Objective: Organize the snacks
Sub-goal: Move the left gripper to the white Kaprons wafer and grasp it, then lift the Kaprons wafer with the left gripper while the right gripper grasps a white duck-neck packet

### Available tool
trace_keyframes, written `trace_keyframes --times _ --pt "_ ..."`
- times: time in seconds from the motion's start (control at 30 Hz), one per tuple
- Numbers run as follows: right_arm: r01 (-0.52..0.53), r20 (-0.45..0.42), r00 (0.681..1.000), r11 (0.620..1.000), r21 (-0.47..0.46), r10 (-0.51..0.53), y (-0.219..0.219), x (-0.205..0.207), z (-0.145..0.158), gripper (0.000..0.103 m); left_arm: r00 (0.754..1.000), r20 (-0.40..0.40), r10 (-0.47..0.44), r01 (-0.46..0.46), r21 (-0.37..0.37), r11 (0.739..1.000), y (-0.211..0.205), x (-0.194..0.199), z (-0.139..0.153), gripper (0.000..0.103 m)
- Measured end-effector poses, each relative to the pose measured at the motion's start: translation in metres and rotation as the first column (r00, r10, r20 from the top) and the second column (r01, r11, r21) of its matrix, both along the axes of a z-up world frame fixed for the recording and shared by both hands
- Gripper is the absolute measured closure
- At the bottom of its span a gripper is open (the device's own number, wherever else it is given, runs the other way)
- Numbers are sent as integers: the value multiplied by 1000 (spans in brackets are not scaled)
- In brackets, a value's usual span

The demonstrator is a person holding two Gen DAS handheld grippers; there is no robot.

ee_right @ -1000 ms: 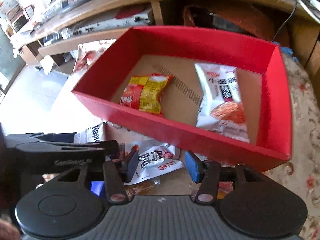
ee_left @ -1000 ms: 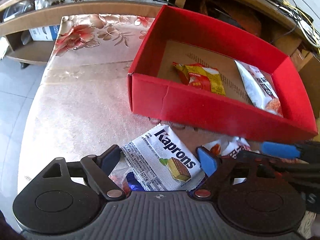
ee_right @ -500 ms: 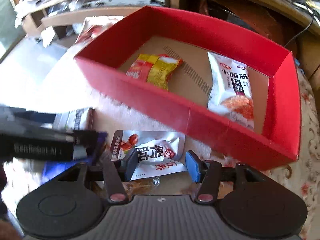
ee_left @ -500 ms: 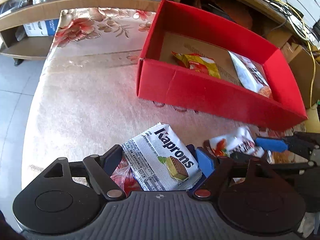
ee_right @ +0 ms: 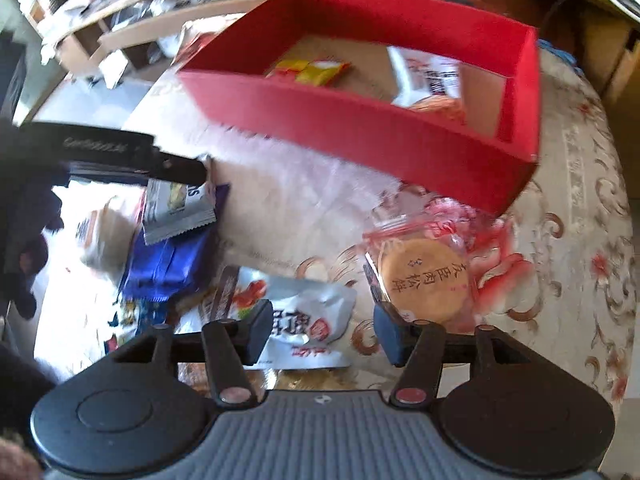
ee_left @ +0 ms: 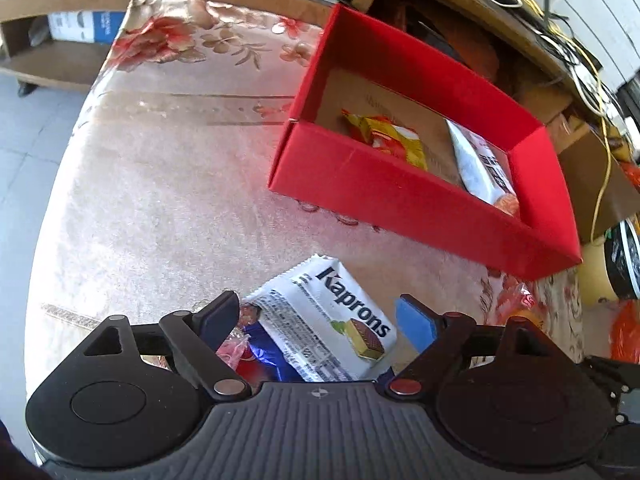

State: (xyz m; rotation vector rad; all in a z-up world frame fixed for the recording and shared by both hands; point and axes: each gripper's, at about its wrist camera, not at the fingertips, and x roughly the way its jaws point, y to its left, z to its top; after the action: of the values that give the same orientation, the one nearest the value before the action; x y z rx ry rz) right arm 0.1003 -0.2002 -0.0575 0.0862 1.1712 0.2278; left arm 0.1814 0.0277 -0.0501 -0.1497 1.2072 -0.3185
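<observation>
- My left gripper (ee_left: pixel 318 322) is spread wide, its jaws either side of a white foil "Kaprons" wafer packet (ee_left: pixel 326 320) and pinching nothing yet; the packet lies on top of a blue foil packet (ee_left: pixel 264 354) on the floral-clothed bench (ee_left: pixel 168 200).
- My right gripper (ee_right: pixel 322 332) is also spread and empty, low over a white snack pouch with red print (ee_right: pixel 304 320); a round biscuit in clear red-printed wrap (ee_right: pixel 424 280) lies just beside its right finger.
- The red cardboard box (ee_left: pixel 384 196), the likely destination, sits beyond both grippers and holds a yellow-and-red packet (ee_left: pixel 388 140) and a white packet (ee_left: pixel 484 164).
- Risks, as I judge them: closing the left gripper could also catch the blue packet underneath, and slick foil may slip. The right-wrist view is blurred, so aim there is uncertain.
- Room: the bench is bare to the left of the box, but its rounded edge is near on that side. The box's near wall must be cleared before any drop, and the two grippers work near each other.
</observation>
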Motion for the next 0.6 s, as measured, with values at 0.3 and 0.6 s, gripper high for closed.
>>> trace_keyframes --times 0.3,0.6 --pt "52 20 998 997 57 -54 -9 -10 8 51 999 20 -32 31 6 999 -10 6 1 13" --pt "18 -16 1000 999 34 -18 3 -16 -3 50 991 41 -127 123 91 988 -27 -2 -3 11"
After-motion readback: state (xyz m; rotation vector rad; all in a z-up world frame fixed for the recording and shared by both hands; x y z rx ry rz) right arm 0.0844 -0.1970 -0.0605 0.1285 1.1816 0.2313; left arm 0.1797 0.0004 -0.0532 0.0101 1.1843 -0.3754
